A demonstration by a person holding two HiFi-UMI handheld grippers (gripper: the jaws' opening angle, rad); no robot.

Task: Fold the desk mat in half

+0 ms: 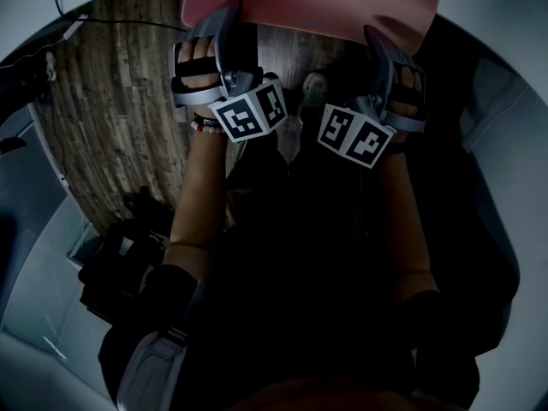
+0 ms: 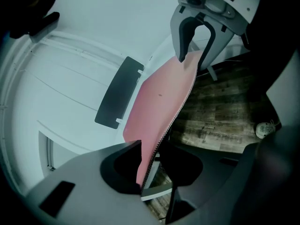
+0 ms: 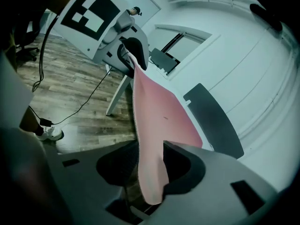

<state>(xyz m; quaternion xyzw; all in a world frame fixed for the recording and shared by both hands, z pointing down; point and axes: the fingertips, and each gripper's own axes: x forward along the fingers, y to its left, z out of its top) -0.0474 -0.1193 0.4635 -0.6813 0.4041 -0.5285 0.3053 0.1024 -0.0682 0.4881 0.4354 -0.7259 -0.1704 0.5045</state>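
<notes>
Head view puts the pink desk mat (image 1: 317, 2) at the top of the picture, raised by its near edge. One corner sits in each gripper. The rest reaches away over the white counter (image 2: 79, 64); if the far part rests there, I cannot tell.

The left gripper (image 2: 144, 184) is clamped on the stitched edge of the mat. In the right gripper (image 3: 151, 184) the mat hangs between the jaws, but they stand apart. A dark gap shows on one side and the corner droops below them, so I judge that nothing presses there.

To do this fold well, I think I must first make the right hold firm again. Then I would carry both corners forward at the same height, with the edge stretched between them so that it does not sag. I would lay it exactly on the far edge before I let go. A slipping right corner would make the fold crooked. The dark flat panel (image 2: 117, 93) lies beside the mat, so I should keep clear of it.

Both forearms reach forward side by side over the wooden floor (image 1: 111, 110). The grippers point away and somewhat down, and their marker cubes face me.
</notes>
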